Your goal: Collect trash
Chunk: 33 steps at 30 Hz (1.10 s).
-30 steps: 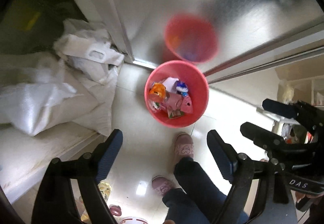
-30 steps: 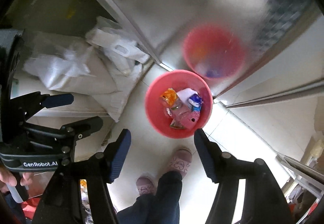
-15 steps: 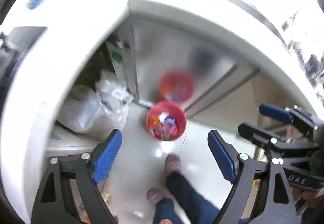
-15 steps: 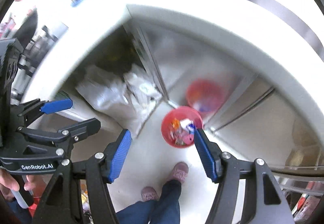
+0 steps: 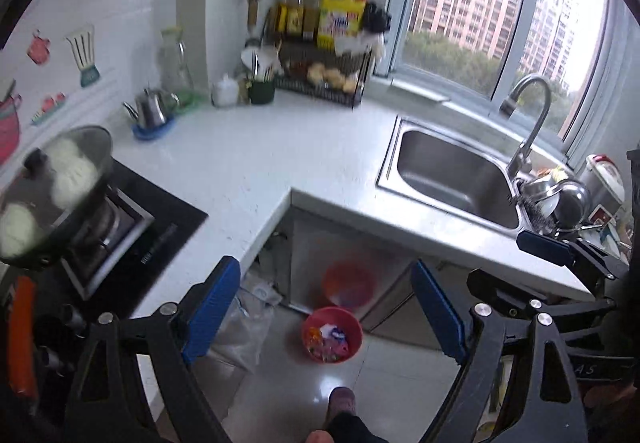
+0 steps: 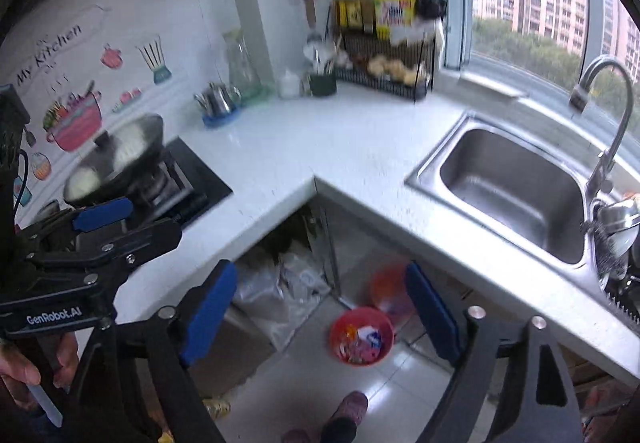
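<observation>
The wall decal point(image 6: 50, 55) reads "My Kitchen"; left hand-held gripper point(image 6: 126, 221) reads "GenRobot.AI".

The white counter point(image 5: 256, 163) is bare in the middle. A wok point(image 5: 52, 187) blocks the left, a rack point(image 5: 324, 83) the far corner, a tap point(image 5: 528, 123) the right. Floor near the red bin point(image 5: 332, 335) is open.

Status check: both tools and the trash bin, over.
Left tool open, empty. Right tool just opened wider, empty. Red bin on floor, holding wrappers. Nothing blocking it.
</observation>
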Each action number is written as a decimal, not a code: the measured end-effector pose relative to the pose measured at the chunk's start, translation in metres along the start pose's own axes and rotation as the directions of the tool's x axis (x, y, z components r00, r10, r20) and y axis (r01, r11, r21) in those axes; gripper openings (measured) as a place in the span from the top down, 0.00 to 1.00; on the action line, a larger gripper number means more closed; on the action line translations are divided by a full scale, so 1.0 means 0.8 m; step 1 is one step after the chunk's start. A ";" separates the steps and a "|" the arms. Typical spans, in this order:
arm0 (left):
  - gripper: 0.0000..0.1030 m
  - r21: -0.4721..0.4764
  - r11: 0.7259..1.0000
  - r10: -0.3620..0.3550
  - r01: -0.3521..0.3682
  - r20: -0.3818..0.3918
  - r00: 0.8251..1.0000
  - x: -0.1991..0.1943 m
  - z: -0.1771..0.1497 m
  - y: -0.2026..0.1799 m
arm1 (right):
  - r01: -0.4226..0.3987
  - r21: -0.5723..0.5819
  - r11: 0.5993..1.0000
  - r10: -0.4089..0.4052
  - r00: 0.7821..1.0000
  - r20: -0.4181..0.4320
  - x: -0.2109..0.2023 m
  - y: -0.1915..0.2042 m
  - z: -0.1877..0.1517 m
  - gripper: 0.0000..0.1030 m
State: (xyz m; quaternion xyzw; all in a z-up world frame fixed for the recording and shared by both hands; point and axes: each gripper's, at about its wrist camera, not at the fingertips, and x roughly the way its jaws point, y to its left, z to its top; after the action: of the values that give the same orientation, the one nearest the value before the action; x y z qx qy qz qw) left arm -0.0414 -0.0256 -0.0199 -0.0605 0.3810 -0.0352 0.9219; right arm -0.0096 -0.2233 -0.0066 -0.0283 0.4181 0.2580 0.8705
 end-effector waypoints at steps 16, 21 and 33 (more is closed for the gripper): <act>0.17 0.024 0.997 0.076 -0.077 0.073 0.994 -0.104 -0.028 -0.006 | 0.057 -0.011 0.998 -0.056 0.994 0.094 -0.064 0.023 -0.016 0.01; 0.17 0.011 0.998 0.060 -0.061 0.078 0.995 -0.115 -0.035 -0.005 | 0.039 -0.004 0.999 -0.038 0.992 0.117 -0.081 0.024 -0.020 0.01; 0.17 0.020 0.997 0.078 -0.081 0.100 0.992 -0.133 -0.046 -0.009 | 0.044 -0.005 0.999 -0.043 0.992 0.122 -0.095 0.031 -0.034 0.01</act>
State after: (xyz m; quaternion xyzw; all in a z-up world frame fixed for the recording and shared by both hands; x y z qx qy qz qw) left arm -0.1426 -0.0238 0.0296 -0.0360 0.3365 0.0000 0.9410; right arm -0.0801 -0.2413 0.0368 -0.0249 0.3622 0.2419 0.8998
